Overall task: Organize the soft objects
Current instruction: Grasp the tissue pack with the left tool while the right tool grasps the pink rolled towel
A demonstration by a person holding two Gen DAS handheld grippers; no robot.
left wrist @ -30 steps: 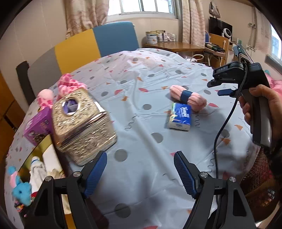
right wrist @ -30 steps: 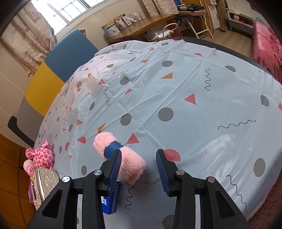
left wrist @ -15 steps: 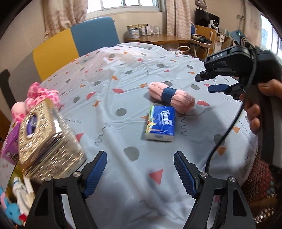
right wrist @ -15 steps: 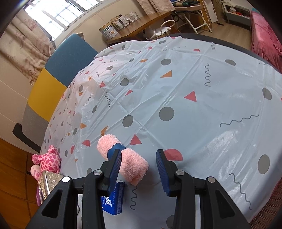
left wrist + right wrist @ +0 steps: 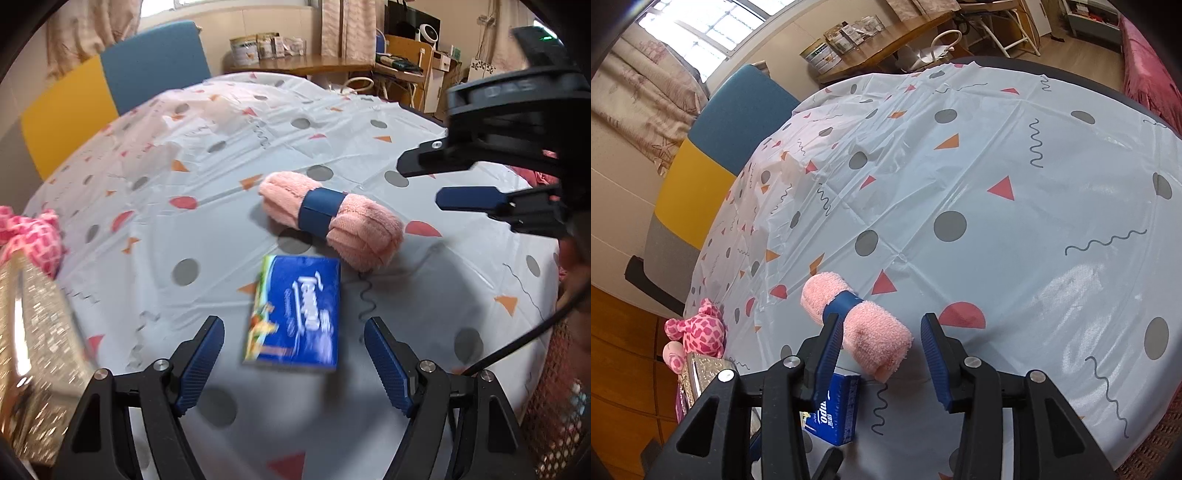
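A blue tissue pack [image 5: 295,314] lies flat on the patterned tablecloth [image 5: 192,206]. My left gripper [image 5: 293,328] hovers open over its near end, the pack framed between the two fingers without touching them. Just behind it lies a rolled pink towel [image 5: 328,221] with a blue band. In the right wrist view the towel [image 5: 864,328] shows between the fingers of my right gripper [image 5: 881,323], whose jaws are opening, the pads clear of it. From the left wrist view the right gripper [image 5: 432,181] hangs above the table just right of the towel's end. The tissue pack [image 5: 834,413] shows partly behind its left finger.
A pink spotted plush toy [image 5: 33,236] and a glittery gold tissue box [image 5: 37,332] sit at the table's left edge. A person's hand [image 5: 576,280] holds the right gripper. A yellow and blue chair back [image 5: 713,147] stands behind the table. A wooden desk [image 5: 303,66] is further back.
My left gripper has swung right and down from the gold box to the tissue pack, which now fills the space ahead of its fingers. The right gripper stayed put, its jaws slightly wider.
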